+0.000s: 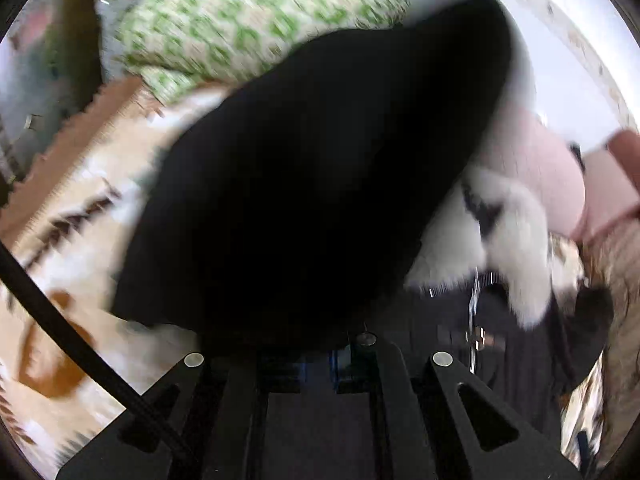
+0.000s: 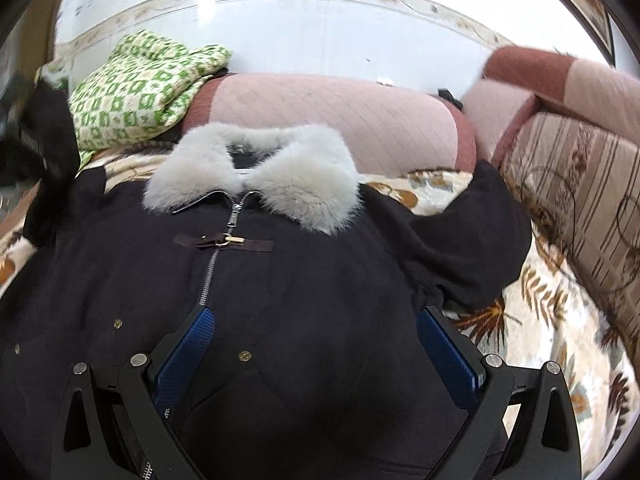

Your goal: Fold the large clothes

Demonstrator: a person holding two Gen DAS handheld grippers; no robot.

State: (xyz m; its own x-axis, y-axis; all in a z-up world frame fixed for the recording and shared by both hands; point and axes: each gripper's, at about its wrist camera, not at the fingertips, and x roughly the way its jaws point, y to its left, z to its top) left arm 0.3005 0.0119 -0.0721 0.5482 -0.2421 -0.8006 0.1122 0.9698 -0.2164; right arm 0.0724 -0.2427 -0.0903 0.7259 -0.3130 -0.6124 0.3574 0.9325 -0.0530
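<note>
Filling most of the left wrist view, a big fold of the black coat [image 1: 312,184] hides the fingertips of the left gripper [image 1: 320,354], clenched on that dark cloth. All blurry there; only smeared shapes show. Fluffy white fur collar [image 1: 500,236] at 3 o'clock, green and white knit blanket [image 1: 240,28] at 11 o'clock, patterned bed cover [image 1: 60,264] at 8 o'clock.

Seen clearly from the right wrist view: coat [image 2: 320,280] lying flat, zipped up, soft collar [image 2: 256,168] at 12 o'clock, metal zipper [image 2: 218,256] running down the middle. Right gripper [image 2: 316,344] released, blue bumpy pads [image 2: 184,356] spread wide over the cloth, not pinching. Right sleeve [image 2: 480,248] bunched at 3 o'clock. Pink quilted cushion [image 2: 340,120] behind. Open bed cover [image 2: 560,340] at 4 o'clock, left edge cut off.
</note>
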